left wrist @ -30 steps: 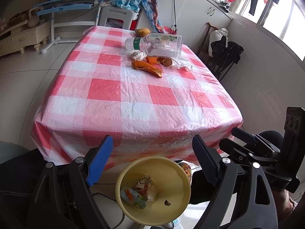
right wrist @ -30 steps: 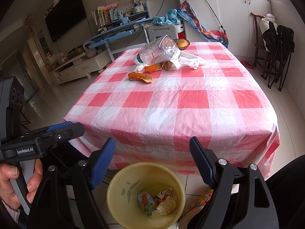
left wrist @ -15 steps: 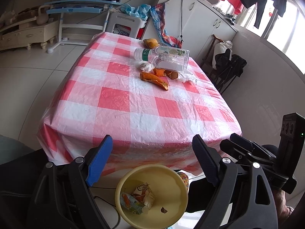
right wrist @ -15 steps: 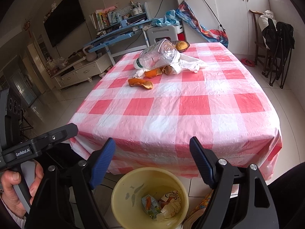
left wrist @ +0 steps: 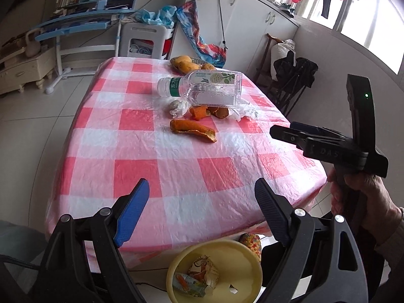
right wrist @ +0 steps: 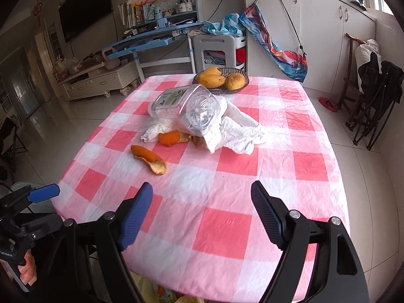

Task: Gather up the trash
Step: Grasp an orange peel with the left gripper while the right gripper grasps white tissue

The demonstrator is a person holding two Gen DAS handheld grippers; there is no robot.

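Green-labelled plastic bottle [left wrist: 202, 87], text unreadable

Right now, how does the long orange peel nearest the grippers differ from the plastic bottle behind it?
The long orange peel lies alone on bare tablecloth; the plastic bottle rests tilted on crumpled white tissue and smaller peels. The long orange peel is flat, curled and opaque orange; the plastic bottle is bulky, clear and looks empty. Both sit on the table, ungrasped.

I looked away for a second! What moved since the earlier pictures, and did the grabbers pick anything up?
Both grippers, left gripper and right gripper, rose from above the yellow bin and moved forward over the table, toward the trash. Nothing was grabbed; both are open and empty. The bottle, orange peel and tissue stayed put.
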